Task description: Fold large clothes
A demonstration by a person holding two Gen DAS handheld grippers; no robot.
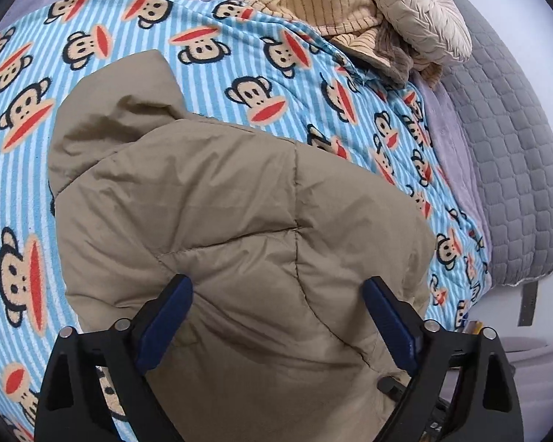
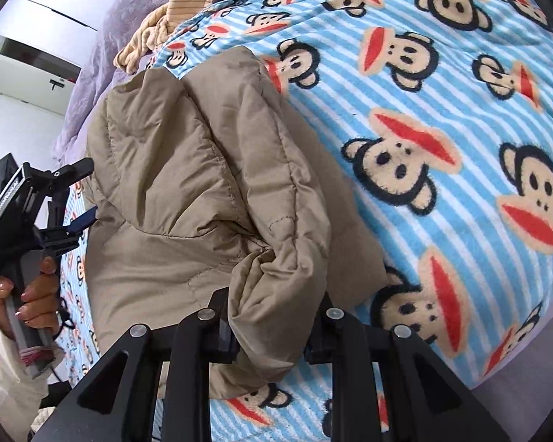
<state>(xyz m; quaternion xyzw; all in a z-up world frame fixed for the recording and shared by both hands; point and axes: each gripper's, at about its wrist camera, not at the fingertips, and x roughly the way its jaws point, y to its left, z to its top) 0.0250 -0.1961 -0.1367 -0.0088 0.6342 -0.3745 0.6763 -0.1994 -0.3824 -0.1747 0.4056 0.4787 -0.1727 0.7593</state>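
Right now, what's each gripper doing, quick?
Left gripper: open, over the tan puffer jacket.
Right gripper: shut on a fold of the jacket.

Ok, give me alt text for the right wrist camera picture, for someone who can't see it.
The right gripper is shut on a bunched fold of a tan puffer jacket lying on a blue striped monkey-print blanket. At the far left, a hand holds the left gripper at the jacket's other edge.
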